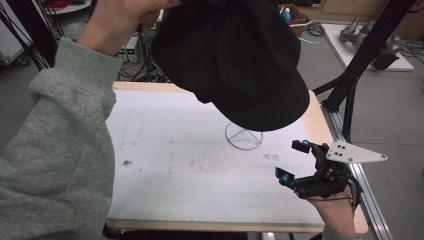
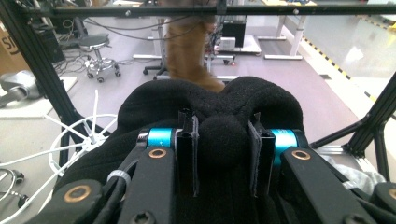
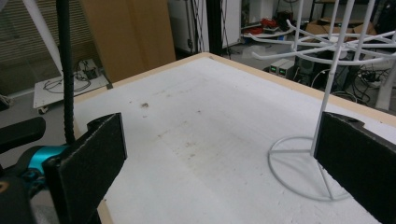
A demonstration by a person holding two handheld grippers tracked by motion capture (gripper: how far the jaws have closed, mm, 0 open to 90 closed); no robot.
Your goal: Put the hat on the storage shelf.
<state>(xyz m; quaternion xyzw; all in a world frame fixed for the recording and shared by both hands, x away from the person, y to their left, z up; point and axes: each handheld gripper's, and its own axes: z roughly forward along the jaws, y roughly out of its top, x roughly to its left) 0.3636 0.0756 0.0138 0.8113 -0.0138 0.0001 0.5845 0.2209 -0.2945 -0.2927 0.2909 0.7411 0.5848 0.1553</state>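
A black cap [image 1: 235, 60] hangs high over the table, raised by the person's left hand [image 1: 120, 20]. In the left gripper view my left gripper [image 2: 223, 126] is shut on a fold of the cap [image 2: 210, 107] at its crown. A white wire stand rises from a ring base [image 1: 243, 136] on the table, right under the cap's brim. Its spokes [image 2: 88, 140] show to the left of the cap, and its pole [image 3: 327, 93] stands ahead on the right. My right gripper [image 1: 292, 161] is open and holds nothing, low at the table's right front, pointing toward the stand [image 3: 219, 149].
The white table top [image 1: 175, 165] has a few small stains and a wooden edge. A black frame strut [image 1: 357, 65] stands just off the right edge. The grey sleeve [image 1: 60, 150] covers the left side. On the floor beyond are a stool [image 2: 98, 51] and cables.
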